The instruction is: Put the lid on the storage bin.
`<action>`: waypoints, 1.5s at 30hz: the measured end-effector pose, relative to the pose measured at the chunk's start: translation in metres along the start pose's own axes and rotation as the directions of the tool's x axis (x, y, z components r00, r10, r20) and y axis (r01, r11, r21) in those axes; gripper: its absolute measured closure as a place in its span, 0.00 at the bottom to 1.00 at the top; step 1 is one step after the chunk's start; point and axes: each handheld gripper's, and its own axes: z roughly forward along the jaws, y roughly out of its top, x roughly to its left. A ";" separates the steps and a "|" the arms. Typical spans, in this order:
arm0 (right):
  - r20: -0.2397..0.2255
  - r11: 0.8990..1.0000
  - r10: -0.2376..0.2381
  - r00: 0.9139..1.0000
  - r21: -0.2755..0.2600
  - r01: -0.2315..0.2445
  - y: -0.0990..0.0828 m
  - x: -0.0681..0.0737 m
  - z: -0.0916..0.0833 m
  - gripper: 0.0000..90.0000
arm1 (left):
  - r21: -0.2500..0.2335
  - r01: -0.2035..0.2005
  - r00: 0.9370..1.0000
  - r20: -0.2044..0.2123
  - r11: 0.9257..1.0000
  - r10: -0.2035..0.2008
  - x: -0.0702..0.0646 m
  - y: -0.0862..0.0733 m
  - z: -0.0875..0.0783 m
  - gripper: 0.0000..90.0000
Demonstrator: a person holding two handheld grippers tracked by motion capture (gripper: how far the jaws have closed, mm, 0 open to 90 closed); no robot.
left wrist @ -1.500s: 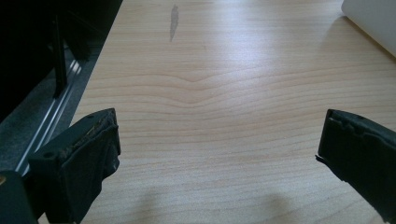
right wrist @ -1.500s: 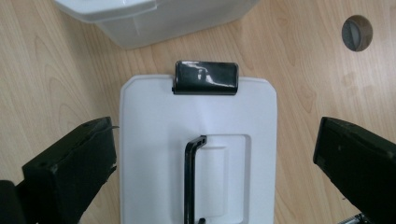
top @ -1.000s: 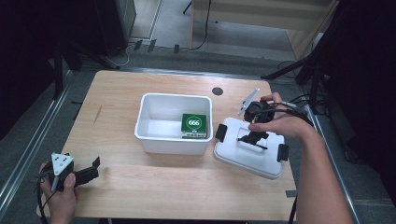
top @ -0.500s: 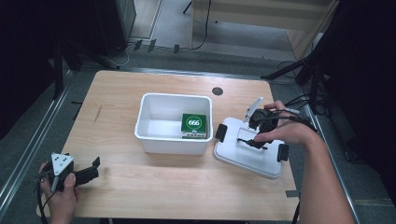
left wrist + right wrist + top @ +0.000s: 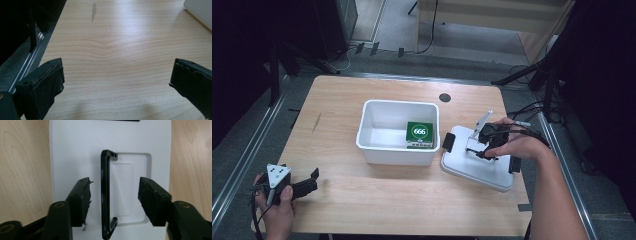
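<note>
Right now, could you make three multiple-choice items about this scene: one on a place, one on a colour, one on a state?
1. Where does the white lid lie?
A. inside the tub
B. on the table, right of the tub
C. on the floor

2. What colour is the box in the white tub?
A. green
B. red
C. yellow

3. How does the right gripper stand at the lid's black handle?
A. shut far from it
B. lifting it high
C. jaws apart, handle between them

B: high view shows it beside the tub.
A: green top marked 666.
C: gaps show on both sides.
</note>
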 end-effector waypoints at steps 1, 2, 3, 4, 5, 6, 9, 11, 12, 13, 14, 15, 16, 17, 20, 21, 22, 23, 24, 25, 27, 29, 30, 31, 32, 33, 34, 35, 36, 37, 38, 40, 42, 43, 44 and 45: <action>0.002 1.000 -0.003 1.000 0.003 0.003 -0.001 -0.001 0.002 0.52 | 0.000 0.000 1.000 0.000 1.000 0.000 0.000 0.000 0.000 0.00; 0.001 1.000 0.003 1.000 0.005 -0.003 -0.002 0.000 0.003 0.54 | 0.000 0.001 1.000 0.000 1.000 -0.001 0.000 0.000 0.000 0.00; 0.002 1.000 0.004 1.000 0.003 -0.004 -0.003 -0.001 0.005 0.56 | 0.000 0.001 1.000 0.000 1.000 -0.001 0.000 0.000 0.000 0.00; 0.000 1.000 0.014 1.000 0.004 -0.014 -0.003 -0.001 0.006 0.57 | 0.000 0.002 1.000 0.000 1.000 -0.002 0.000 0.000 0.000 0.00; -0.003 1.000 0.024 1.000 0.003 -0.024 -0.004 -0.002 0.007 0.59 | 0.001 0.001 1.000 0.000 1.000 -0.001 0.000 0.000 0.000 0.00; 0.000 1.000 0.027 1.000 0.002 -0.027 -0.005 -0.003 0.007 0.60 | 0.001 0.001 1.000 0.001 1.000 -0.001 0.000 0.000 0.000 0.00; -0.005 0.999 0.038 0.999 0.010 -0.038 -0.007 -0.003 0.011 0.63 | 0.000 0.000 1.000 -0.001 1.000 0.000 0.000 0.000 0.000 0.00; -0.004 0.999 0.033 0.999 0.022 -0.033 -0.007 -0.003 0.013 0.64 | 0.000 0.001 1.000 -0.001 1.000 -0.001 0.000 0.000 0.000 0.00; -0.002 0.999 0.028 1.000 0.030 -0.028 -0.008 -0.003 0.014 0.65 | 0.000 0.000 1.000 -0.002 1.000 0.000 0.000 0.000 0.000 0.00; -0.001 0.999 0.024 1.000 0.032 -0.024 -0.008 -0.003 0.015 0.66 | 0.000 0.001 1.000 -0.002 1.000 -0.001 0.000 0.000 0.000 0.00; -0.002 0.999 0.027 1.000 0.035 -0.027 -0.009 -0.002 0.017 0.67 | 0.000 0.000 1.000 -0.002 1.000 0.000 0.000 0.000 0.000 0.00; -0.003 0.999 0.031 1.000 0.036 -0.030 -0.009 -0.003 0.018 0.68 | 0.000 0.001 1.000 -0.002 1.000 -0.001 0.000 0.000 0.000 0.00; -0.001 0.999 0.037 0.999 0.037 -0.037 -0.009 -0.003 0.019 0.70 | -0.002 0.002 1.000 -0.001 1.000 -0.002 0.000 0.000 0.000 0.00; -0.003 0.999 0.037 0.999 0.038 -0.037 -0.010 -0.003 0.019 0.73 | -0.002 0.001 1.000 -0.001 1.000 -0.001 0.000 0.000 0.000 0.00; 0.006 0.997 0.044 0.999 0.060 -0.045 -0.009 -0.004 0.021 0.80 | 0.000 0.001 1.000 -0.002 1.000 -0.001 0.000 0.000 0.000 0.00; 0.005 0.996 0.045 0.999 0.075 -0.045 -0.009 -0.005 0.022 0.84 | 0.000 0.001 1.000 -0.002 1.000 -0.001 0.000 0.000 0.000 0.00; 0.024 0.996 0.036 0.999 0.085 -0.038 -0.009 -0.005 0.023 0.86 | 0.000 0.001 1.000 -0.002 1.000 -0.001 0.000 0.000 0.000 0.00; 0.027 0.996 0.033 0.999 0.087 -0.035 -0.009 -0.005 0.023 0.88 | 0.000 0.001 1.000 -0.002 1.000 -0.001 0.000 0.000 0.000 0.00; 0.033 0.996 0.028 0.999 0.085 -0.030 -0.009 -0.005 0.023 0.90 | -0.001 0.001 1.000 -0.003 1.000 -0.001 0.000 0.000 0.000 0.00; 0.048 0.996 0.021 0.999 0.085 -0.025 -0.009 -0.005 0.023 0.91 | -0.001 0.001 1.000 -0.002 1.000 -0.001 0.000 0.000 0.000 0.00; 0.061 0.997 0.008 0.998 0.082 -0.013 -0.009 -0.005 0.023 0.92 | 0.000 0.001 1.000 -0.002 1.000 -0.001 0.000 0.000 0.000 0.00; 0.067 0.997 -0.009 0.998 0.080 0.004 -0.009 -0.004 0.023 0.93 | 0.000 0.001 1.000 -0.002 1.000 -0.001 0.000 0.000 0.000 0.00; 0.066 0.997 -0.020 0.998 0.076 0.015 -0.009 -0.004 0.023 0.94 | 0.000 0.001 1.000 -0.002 1.000 -0.001 0.000 0.000 0.000 0.00; 0.071 0.997 -0.023 0.997 0.075 0.018 -0.009 -0.004 0.022 0.94 | 0.000 0.002 1.000 -0.002 1.000 -0.002 0.000 0.000 0.000 0.00; 0.071 0.997 -0.022 0.997 0.074 0.016 -0.010 -0.005 0.022 0.94 | 0.000 0.001 1.000 -0.002 1.000 -0.001 0.000 0.000 0.000 0.00; 0.067 0.997 -0.014 0.998 0.071 0.009 -0.011 -0.005 0.021 0.94 | 0.000 0.001 1.000 -0.002 1.000 -0.001 0.000 0.000 0.000 0.00; 0.061 0.998 -0.014 0.998 0.066 0.010 -0.011 -0.006 0.020 0.94 | 0.000 0.001 1.000 -0.003 1.000 -0.001 0.000 0.000 0.000 0.00; 0.056 0.998 -0.015 0.998 0.062 0.012 -0.012 -0.007 0.018 0.94 | 0.000 0.001 1.000 -0.002 1.000 -0.001 0.000 0.000 0.000 0.00; 0.055 0.998 -0.016 0.998 0.058 0.012 -0.012 -0.006 0.017 0.95 | 0.000 0.001 1.000 -0.002 1.000 -0.001 0.000 0.000 0.000 0.00; 0.055 0.998 -0.024 0.998 0.054 0.021 -0.013 -0.007 0.015 0.94 | 0.000 0.001 1.000 -0.002 1.000 -0.001 0.000 0.000 0.000 0.00; 0.049 0.999 -0.025 0.998 0.048 0.023 -0.013 -0.007 0.012 0.95 | 0.001 0.000 1.000 -0.003 1.000 0.000 0.000 0.000 0.000 0.00; 0.049 0.999 -0.032 0.998 0.034 0.031 -0.015 -0.008 0.007 0.95 | 0.002 0.001 1.000 -0.003 1.000 -0.001 0.000 0.000 0.000 0.00; 0.051 0.999 -0.033 0.998 0.029 0.032 -0.015 -0.008 0.002 0.95 | 0.001 0.001 1.000 -0.003 1.000 -0.001 0.000 0.000 0.000 0.00; 0.053 0.999 -0.034 0.998 0.026 0.033 -0.016 -0.009 -0.002 0.95 | 0.001 0.001 1.000 -0.003 1.000 -0.001 0.000 0.000 0.000 0.00; 0.055 0.999 -0.035 0.998 0.026 0.033 -0.016 -0.009 -0.004 0.95 | 0.001 0.001 1.000 -0.004 1.000 -0.001 0.000 0.000 0.000 0.00; 0.060 0.999 -0.040 0.997 0.023 0.038 -0.016 -0.009 -0.006 0.95 | 0.001 0.000 1.000 -0.004 1.000 0.000 0.000 0.000 0.000 0.00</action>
